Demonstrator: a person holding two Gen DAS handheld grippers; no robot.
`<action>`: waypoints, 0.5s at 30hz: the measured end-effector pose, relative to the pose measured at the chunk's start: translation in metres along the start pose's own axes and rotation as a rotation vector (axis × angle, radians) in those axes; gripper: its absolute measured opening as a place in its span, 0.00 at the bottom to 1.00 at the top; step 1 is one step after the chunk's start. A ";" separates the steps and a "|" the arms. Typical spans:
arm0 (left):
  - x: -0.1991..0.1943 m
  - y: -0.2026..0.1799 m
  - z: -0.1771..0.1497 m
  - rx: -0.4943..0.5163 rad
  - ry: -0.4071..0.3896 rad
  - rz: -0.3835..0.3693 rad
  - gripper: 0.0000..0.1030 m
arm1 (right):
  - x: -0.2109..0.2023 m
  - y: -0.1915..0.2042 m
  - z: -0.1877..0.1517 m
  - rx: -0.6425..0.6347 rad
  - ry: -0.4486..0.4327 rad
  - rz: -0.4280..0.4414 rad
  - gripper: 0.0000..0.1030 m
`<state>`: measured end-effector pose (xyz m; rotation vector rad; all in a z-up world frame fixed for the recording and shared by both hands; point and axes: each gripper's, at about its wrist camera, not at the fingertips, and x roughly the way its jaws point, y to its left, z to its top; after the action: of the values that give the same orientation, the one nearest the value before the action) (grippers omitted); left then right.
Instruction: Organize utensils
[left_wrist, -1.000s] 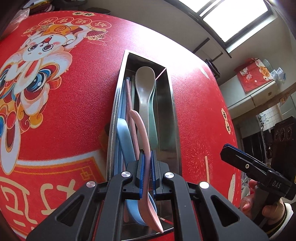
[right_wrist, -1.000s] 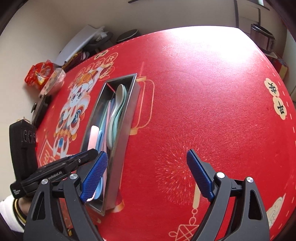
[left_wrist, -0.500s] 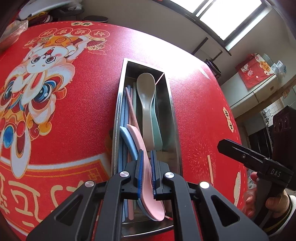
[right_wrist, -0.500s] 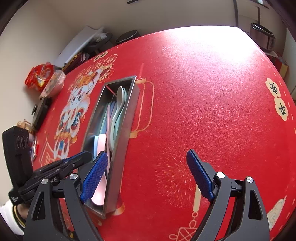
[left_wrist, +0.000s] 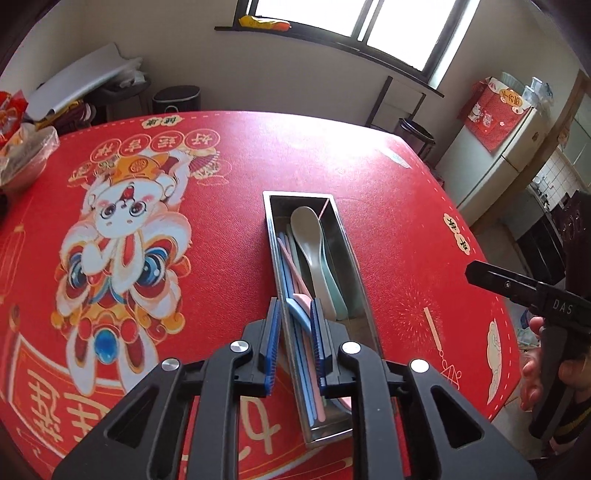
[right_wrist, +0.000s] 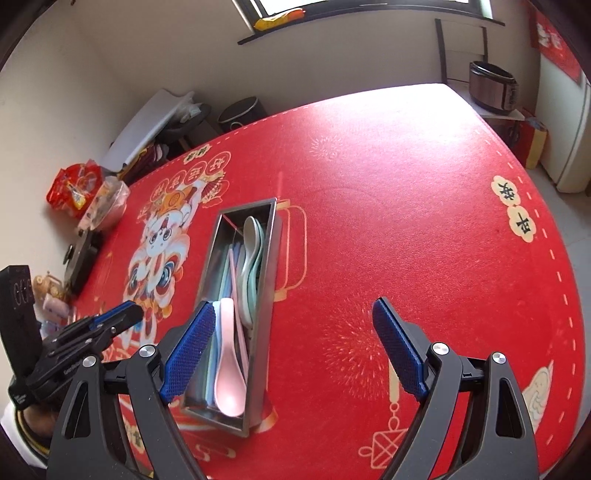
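Spoons (left_wrist: 308, 243), smooth pastel plastic, fill rectangular shiny steel tray (left_wrist: 364, 295).

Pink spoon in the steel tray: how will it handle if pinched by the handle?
The pink spoon looks like thin matte plastic: probably light and stiff. Its handle is slim and smooth, so it may pivot between pads. It overlaps other utensils in the steel tray, so lifting may disturb them.

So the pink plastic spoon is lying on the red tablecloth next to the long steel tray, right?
Not quite. The pink plastic spoon lies inside the long steel tray, beside the other pastel utensils, not on the red tablecloth. The right wrist view shows it clearly.
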<state>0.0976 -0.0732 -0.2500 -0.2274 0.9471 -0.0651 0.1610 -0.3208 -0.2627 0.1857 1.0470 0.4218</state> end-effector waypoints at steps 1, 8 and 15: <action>-0.008 0.003 0.003 0.011 -0.009 0.003 0.18 | -0.007 0.003 -0.001 0.012 -0.015 -0.009 0.83; -0.081 0.025 0.026 0.088 -0.139 0.019 0.40 | -0.067 0.039 0.001 0.040 -0.174 -0.079 0.84; -0.165 0.038 0.044 0.177 -0.332 0.039 0.91 | -0.127 0.081 0.001 0.055 -0.365 -0.154 0.84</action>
<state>0.0355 -0.0031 -0.1020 -0.0531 0.6105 -0.0723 0.0871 -0.3010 -0.1332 0.2201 0.7083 0.2084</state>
